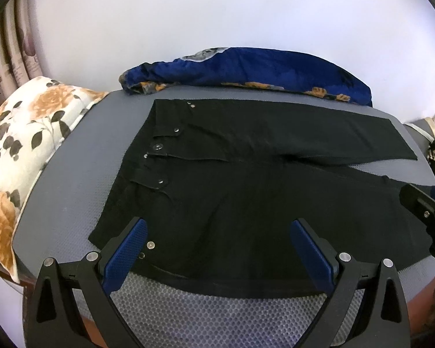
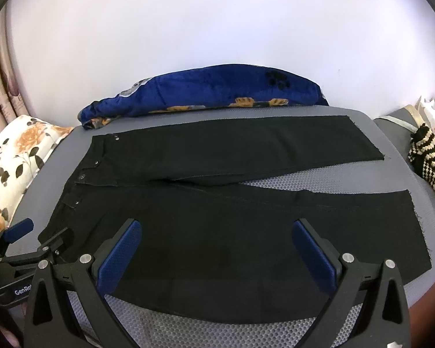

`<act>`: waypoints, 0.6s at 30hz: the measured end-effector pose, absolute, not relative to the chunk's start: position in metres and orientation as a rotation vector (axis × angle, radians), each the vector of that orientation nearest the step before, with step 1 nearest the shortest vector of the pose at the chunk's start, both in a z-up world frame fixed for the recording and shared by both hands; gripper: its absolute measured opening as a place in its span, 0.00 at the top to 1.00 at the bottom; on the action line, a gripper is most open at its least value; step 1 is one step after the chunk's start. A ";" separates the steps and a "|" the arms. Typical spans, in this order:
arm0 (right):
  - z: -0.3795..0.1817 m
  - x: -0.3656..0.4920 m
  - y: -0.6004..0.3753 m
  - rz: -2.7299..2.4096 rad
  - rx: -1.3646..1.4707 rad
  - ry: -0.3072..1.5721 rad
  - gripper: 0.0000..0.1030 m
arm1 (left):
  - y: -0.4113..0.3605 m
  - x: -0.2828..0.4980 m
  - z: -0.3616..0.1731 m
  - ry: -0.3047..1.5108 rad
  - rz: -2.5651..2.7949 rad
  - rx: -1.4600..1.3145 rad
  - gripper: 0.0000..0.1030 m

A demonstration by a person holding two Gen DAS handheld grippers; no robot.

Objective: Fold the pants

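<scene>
Black pants (image 1: 246, 179) lie flat on a grey mesh mat (image 1: 72, 174), waistband with metal snaps to the left, both legs spread to the right with a gap between them. They also show in the right wrist view (image 2: 232, 208). My left gripper (image 1: 219, 232) is open, hovering over the near waist part of the pants. My right gripper (image 2: 217, 232) is open over the near leg. The left gripper also shows at the left edge of the right wrist view (image 2: 40, 232), open beside the waistband. Part of the right gripper shows at the right edge of the left wrist view (image 1: 429, 217).
A blue floral blanket (image 1: 246, 69) lies bunched along the far edge of the mat (image 2: 406, 168). A white floral pillow (image 1: 17, 139) lies to the left. A black-and-cream striped knit item (image 2: 429, 162) sits at the right. A white wall stands behind.
</scene>
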State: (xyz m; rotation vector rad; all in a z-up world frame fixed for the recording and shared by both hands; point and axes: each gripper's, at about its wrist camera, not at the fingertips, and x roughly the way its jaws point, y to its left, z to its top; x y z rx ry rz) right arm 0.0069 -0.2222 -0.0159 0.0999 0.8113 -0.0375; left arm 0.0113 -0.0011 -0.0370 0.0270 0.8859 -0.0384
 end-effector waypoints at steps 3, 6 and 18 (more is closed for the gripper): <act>-0.017 0.008 -0.222 -0.041 0.100 0.813 0.00 | -0.004 0.013 -0.038 0.898 -0.040 0.040 0.05; -0.018 0.008 -0.221 -0.050 0.100 0.816 0.00 | -0.007 0.012 -0.039 0.894 -0.043 0.057 0.05; -0.025 0.012 -0.217 -0.062 0.081 0.845 0.00 | -0.001 0.015 -0.050 0.940 -0.007 0.050 0.05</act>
